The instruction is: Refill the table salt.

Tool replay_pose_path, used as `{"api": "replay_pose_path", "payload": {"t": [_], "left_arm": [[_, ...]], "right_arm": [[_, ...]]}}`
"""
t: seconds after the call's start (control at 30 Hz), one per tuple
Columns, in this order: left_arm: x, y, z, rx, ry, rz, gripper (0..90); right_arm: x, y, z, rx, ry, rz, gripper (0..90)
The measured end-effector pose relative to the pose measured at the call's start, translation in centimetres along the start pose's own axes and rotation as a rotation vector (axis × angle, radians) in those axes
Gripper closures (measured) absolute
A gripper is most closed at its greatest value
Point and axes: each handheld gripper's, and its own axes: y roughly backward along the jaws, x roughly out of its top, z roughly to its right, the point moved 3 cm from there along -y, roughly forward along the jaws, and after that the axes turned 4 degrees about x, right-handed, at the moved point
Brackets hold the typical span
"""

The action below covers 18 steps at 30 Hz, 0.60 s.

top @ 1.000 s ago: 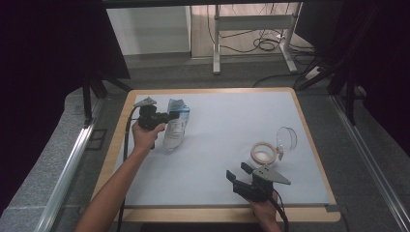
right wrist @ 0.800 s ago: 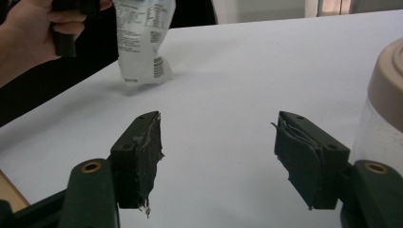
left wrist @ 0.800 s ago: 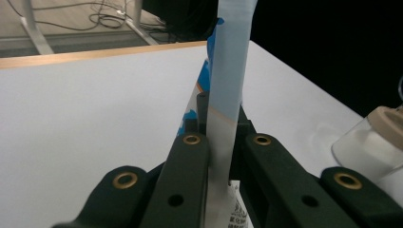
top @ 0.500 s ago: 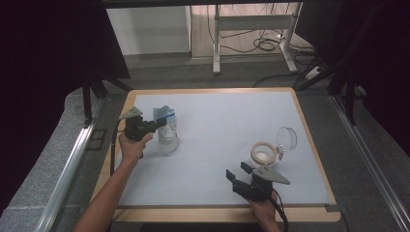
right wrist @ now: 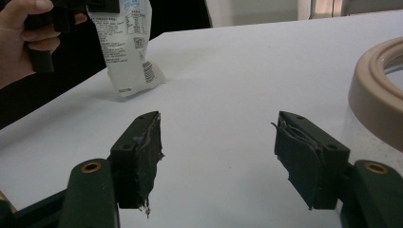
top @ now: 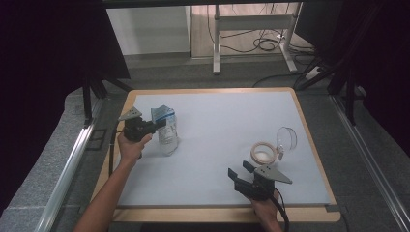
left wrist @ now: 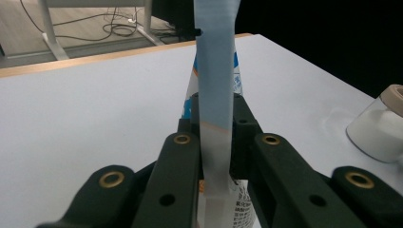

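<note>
While the left gripper [top: 151, 126] pinches the blue top edge of a white plastic bag [top: 167, 130] at the table's [top: 217, 104] left side, the bag hangs from its jaws with its bottom touching the pale surface. At the near right, the right gripper [top: 240, 173] rests low with its 2 jaws spread wide and nothing between them. Just beyond it stands a glass jar [top: 265, 152] with a beige rim, and its clear lid [top: 286, 140] lies beside it.

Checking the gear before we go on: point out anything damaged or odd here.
The right gripper has worn pads: the lining is torn and frayed, hanging in shreds off both open jaws. Otherwise, the left gripper simply pinches the bag by its top edge.
</note>
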Motion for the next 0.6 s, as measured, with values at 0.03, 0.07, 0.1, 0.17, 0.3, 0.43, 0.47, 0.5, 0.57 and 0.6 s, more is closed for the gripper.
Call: {"api": "replay_pose_path", "payload": {"t": [0.03, 0.07, 0.1, 0.17, 0.3, 0.43, 0.47, 0.5, 0.57, 0.6], "left_arm": [[0.02, -0.05, -0.06, 0.003, -0.001, -0.001, 82.9], [0.02, -0.09, -0.09, 0.004, -0.001, -0.001, 81.1], [0.01, -0.15, -0.17, 0.006, -0.002, -0.003, 79.3], [-0.04, -0.20, -0.26, 0.000, 0.003, -0.006, 75.0], [-0.22, -0.29, -0.37, 0.003, -0.004, -0.008, 68.7], [-0.41, -0.26, -0.45, 0.009, -0.004, -0.012, 58.4], [-0.47, -0.21, -0.47, 0.016, -0.007, -0.011, 56.8], [-0.52, -0.18, -0.52, 0.021, -0.008, -0.009, 54.8], [-0.64, -0.15, -0.64, 0.017, 0.005, -0.009, 51.4], [-0.72, -0.12, -0.68, 0.016, 0.006, -0.012, 49.6]], "right_arm": [[-0.01, -0.01, 0.00, 0.000, 0.000, 0.000, 33.5], [-0.01, -0.02, -0.01, -0.001, 0.000, 0.000, 33.5], [-0.01, -0.02, -0.01, -0.001, 0.000, -0.002, 33.5], [-0.01, -0.03, 0.02, -0.001, -0.003, 0.000, 33.5], [0.00, -0.03, 0.03, -0.003, -0.004, 0.001, 33.5], [-0.01, -0.07, -0.01, -0.005, -0.001, 0.000, 33.5], [-0.01, -0.08, -0.01, -0.006, -0.001, -0.001, 33.5], [0.00, -0.08, 0.00, -0.006, -0.003, -0.001, 33.6], [0.01, -0.09, 0.04, -0.006, -0.005, 0.000, 33.5], [0.01, -0.08, 0.05, -0.006, -0.005, 0.000, 33.5]]}}
